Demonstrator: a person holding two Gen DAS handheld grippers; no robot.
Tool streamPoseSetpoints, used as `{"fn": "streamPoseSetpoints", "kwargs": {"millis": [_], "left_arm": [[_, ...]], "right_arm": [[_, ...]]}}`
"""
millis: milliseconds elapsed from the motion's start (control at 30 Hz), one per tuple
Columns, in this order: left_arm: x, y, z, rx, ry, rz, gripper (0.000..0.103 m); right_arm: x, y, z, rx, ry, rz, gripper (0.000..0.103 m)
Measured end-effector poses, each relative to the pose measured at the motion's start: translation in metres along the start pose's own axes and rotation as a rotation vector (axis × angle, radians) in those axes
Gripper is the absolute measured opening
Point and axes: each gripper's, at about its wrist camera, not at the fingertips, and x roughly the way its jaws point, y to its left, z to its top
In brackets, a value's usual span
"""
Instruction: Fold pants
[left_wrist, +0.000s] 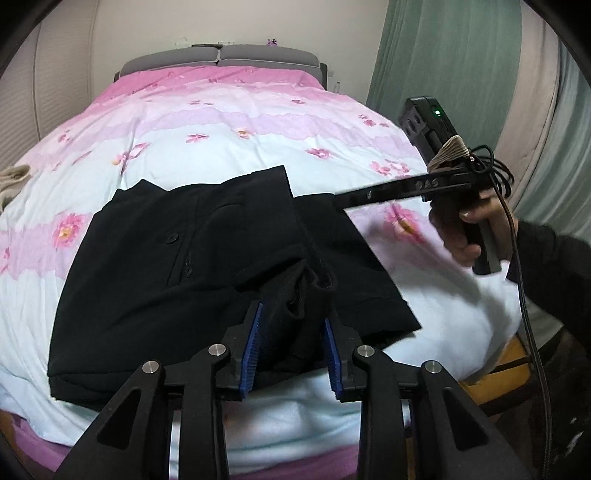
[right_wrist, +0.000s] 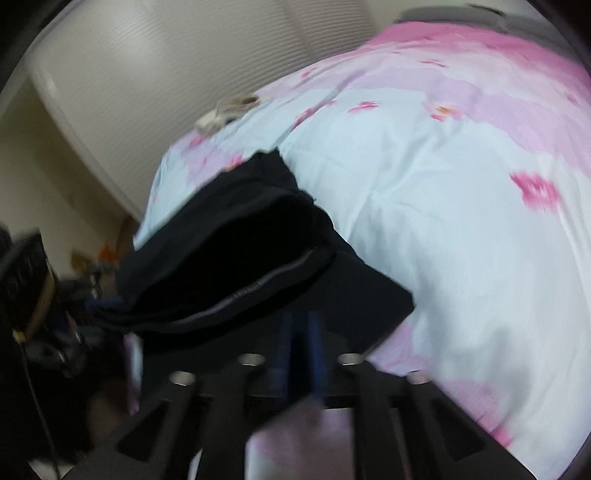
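1. Broadly, the black fabric pants (left_wrist: 184, 258) lie folded into a compact block on the pink and pale-blue flowered quilt (left_wrist: 229, 122) of the bed, filling the lower centre of the left wrist view; their left edge sits well inside the quilt's left side, so open quilt remains there.
2. At lower centre of that view, the left tool (left_wrist: 291, 347) stands with its blue ribbed pads (left_wrist: 253, 350) either side of a bunched black fold at the pants' near edge. The cloth lies between the pads, yet they look set apart from it and not pressing, so I judge the grip loosened, probably to let the fold settle flat.
3. Further right, the pants' right corner ends on plain quilt, with clear bedding beyond it toward the green curtain (left_wrist: 443, 55).
4. At the right of that view, a hand (left_wrist: 461, 229) holds the right tool (left_wrist: 341, 201) level above the pants' far right edge; nothing visibly hangs from it.
5. From the right wrist view, heavily blurred, the right tool's (right_wrist: 299, 350) jaws show a gap with no cloth between them, so I read them as parted. The pants (right_wrist: 236, 258) sit at centre left, and wide bare quilt (right_wrist: 461, 221) spreads to the right.
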Motion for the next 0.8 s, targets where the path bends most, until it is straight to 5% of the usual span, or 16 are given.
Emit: {"fn": "streamPoseSetpoints", "kwargs": {"millis": [33,167,300,433,567,800], "left_arm": [[-0.006,0.001,-0.002,0.0,-0.004,-0.009,0.033],[-0.04,0.006,-0.001,0.046,-0.076,-0.006,0.047],[-0.058,0.025,0.008,0.051,-0.119,-0.002,0.051],[-0.063,0.051,0.013,0.052,-0.126,0.029,0.055],[-0.054,0.082,0.022,0.092,-0.101,0.079,0.061],[-0.035,0.14,0.032,0.013,-0.062,0.083,0.062]], "right_arm": [[-0.003,0.003,0.001,0.036,-0.026,-0.004,0.06],[-0.021,0.018,-0.003,0.223,-0.137,-0.02,0.076],[-0.022,0.024,-0.017,0.513,-0.177,0.021,0.078],[-0.007,0.043,-0.037,0.673,-0.175,0.059,0.08],[0.011,0.06,-0.048,0.722,-0.149,0.006,0.081],[0.049,0.085,-0.043,0.735,-0.1,-0.073,0.085]]}}
